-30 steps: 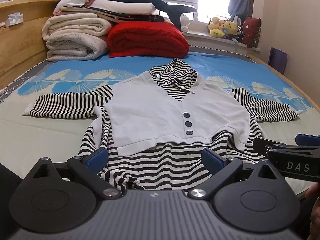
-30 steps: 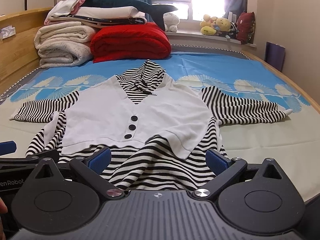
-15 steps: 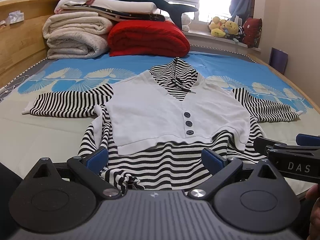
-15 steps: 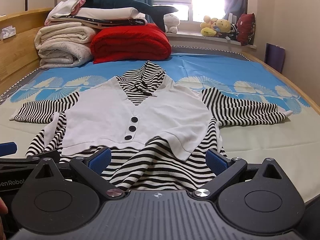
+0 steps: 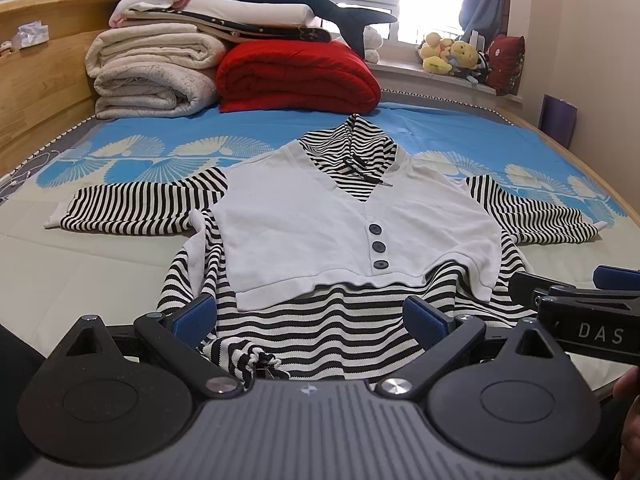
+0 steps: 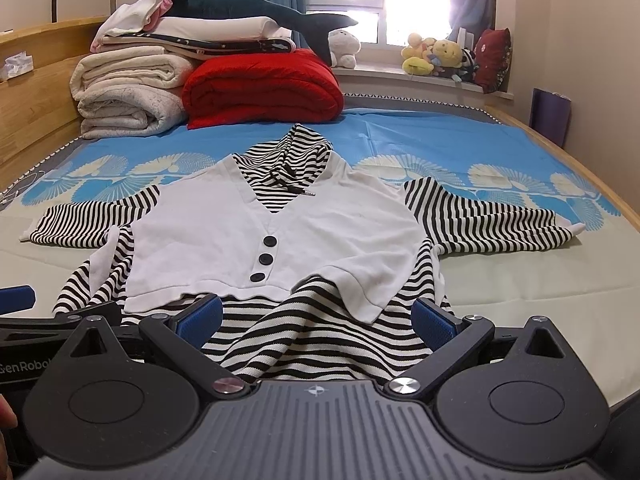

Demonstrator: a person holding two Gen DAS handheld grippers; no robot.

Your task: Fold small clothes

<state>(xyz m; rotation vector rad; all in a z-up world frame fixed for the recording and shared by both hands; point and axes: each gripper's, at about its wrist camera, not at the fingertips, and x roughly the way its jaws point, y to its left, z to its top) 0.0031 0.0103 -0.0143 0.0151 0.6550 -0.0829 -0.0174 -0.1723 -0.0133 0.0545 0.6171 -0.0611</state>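
A small black-and-white striped hooded top with a white buttoned vest front [image 5: 320, 224] lies flat on the bed, sleeves spread left and right; it also shows in the right wrist view [image 6: 280, 240]. My left gripper [image 5: 310, 316] is open, its blue pads over the striped hem at the near edge. My right gripper [image 6: 318, 318] is open over the hem's right part. The right gripper shows in the left wrist view [image 5: 580, 300], and the left gripper in the right wrist view [image 6: 48, 312]. Both are empty.
Folded white blankets [image 5: 152, 72], a red quilt [image 5: 296, 76] and a plush shark [image 5: 300, 0] are stacked at the bed's far end. Plush toys [image 5: 452, 56] sit on the windowsill. A wooden headboard [image 5: 36, 92] runs along the left side.
Both grippers have crept slightly forward and upward over the hem. The garment has not moved.
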